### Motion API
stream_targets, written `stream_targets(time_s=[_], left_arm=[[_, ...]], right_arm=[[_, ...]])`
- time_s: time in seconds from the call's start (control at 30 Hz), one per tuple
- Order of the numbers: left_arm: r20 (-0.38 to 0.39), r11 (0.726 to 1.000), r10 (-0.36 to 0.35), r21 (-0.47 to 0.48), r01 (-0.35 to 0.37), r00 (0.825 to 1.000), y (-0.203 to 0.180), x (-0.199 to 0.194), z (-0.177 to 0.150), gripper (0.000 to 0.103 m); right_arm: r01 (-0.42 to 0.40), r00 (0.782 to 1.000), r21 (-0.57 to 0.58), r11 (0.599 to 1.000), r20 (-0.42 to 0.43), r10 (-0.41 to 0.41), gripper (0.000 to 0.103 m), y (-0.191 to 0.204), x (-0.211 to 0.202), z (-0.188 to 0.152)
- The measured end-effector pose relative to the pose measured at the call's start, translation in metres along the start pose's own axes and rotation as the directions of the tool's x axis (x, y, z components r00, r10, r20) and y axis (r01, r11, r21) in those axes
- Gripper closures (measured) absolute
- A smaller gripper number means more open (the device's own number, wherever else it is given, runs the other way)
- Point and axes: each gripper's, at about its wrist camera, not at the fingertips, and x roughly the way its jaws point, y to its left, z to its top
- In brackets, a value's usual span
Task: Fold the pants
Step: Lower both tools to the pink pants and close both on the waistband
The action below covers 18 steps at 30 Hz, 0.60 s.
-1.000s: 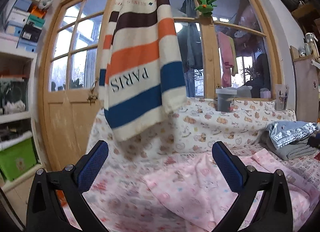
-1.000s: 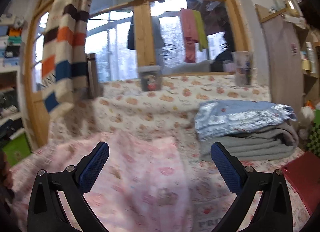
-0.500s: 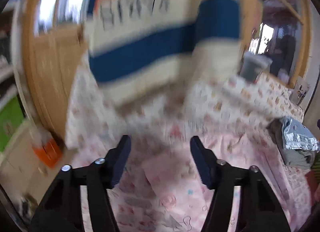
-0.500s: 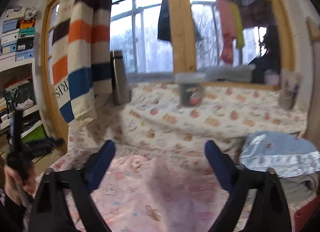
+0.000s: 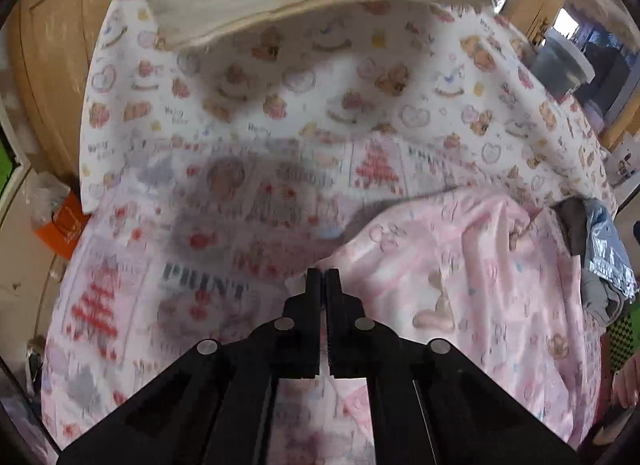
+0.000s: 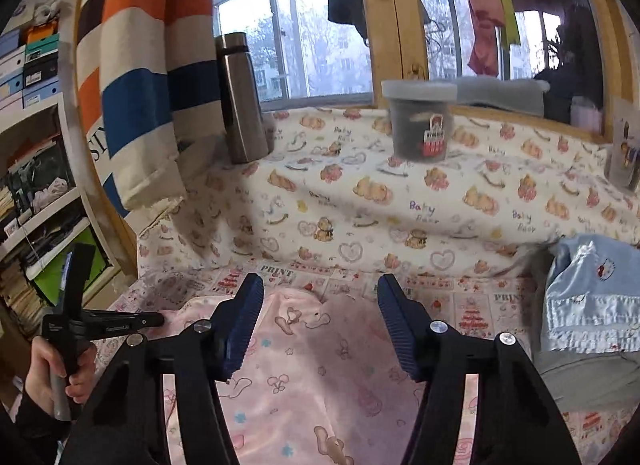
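Note:
Pink printed pants (image 5: pixel 460 289) lie spread on the patterned bed sheet (image 5: pixel 168 273); they also show in the right wrist view (image 6: pixel 320 377). My left gripper (image 5: pixel 323 277) is shut, its tips at the left edge of the pants; whether cloth is pinched between them is hidden. It also shows at the far left of the right wrist view (image 6: pixel 120 321). My right gripper (image 6: pixel 320 305) is open and empty, hovering over the far end of the pants.
A folded blue and grey pile (image 6: pixel 592 305) sits at the right. A steel flask (image 6: pixel 240 101) and a lidded tub (image 6: pixel 418 121) stand on the sill. A striped towel (image 6: pixel 136 77) hangs at the left, above the bed's left edge (image 5: pixel 80 209).
My left gripper tilted down toward the bed and closed from wide open to shut at the pants' edge. My right gripper swung left and its jaws narrowed somewhat.

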Motion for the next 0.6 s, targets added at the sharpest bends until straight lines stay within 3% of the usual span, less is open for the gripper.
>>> stream_targets(time_s=[0.13,0.23,0.37,0.47,0.53,0.6], left_arm=[[0.106,0.995,0.076,0.058,-0.082,0.991,-0.009,-0.019,0.018,0.102],[0.168,0.981,0.177,0.05,-0.187,0.97,-0.009,-0.034,0.039,0.102],[0.216,0.965,0.249,0.026,-0.26,0.944,-0.002,-0.041,0.048,0.102],[0.222,0.952,0.293,0.017,-0.304,0.93,0.006,-0.029,0.042,0.102],[0.171,0.949,0.308,0.02,-0.316,0.936,0.011,-0.014,0.038,0.102],[0.158,0.946,0.313,0.034,-0.322,0.937,0.012,-0.008,0.036,0.102]], right_arm=[[0.005,1.0,0.009,1.0,-0.02,-0.004,0.042,-0.005,0.007,0.001],[0.002,0.999,0.002,1.0,-0.05,-0.002,0.042,-0.005,0.017,0.003],[-0.018,0.994,-0.014,1.0,-0.103,0.017,0.042,0.003,0.037,0.007],[-0.041,0.987,-0.008,0.999,-0.156,0.039,0.042,0.008,0.06,0.009],[-0.038,0.982,0.003,0.999,-0.187,0.038,0.042,0.01,0.077,0.009],[-0.038,0.97,0.008,0.999,-0.242,0.039,0.051,0.011,0.101,0.007]])
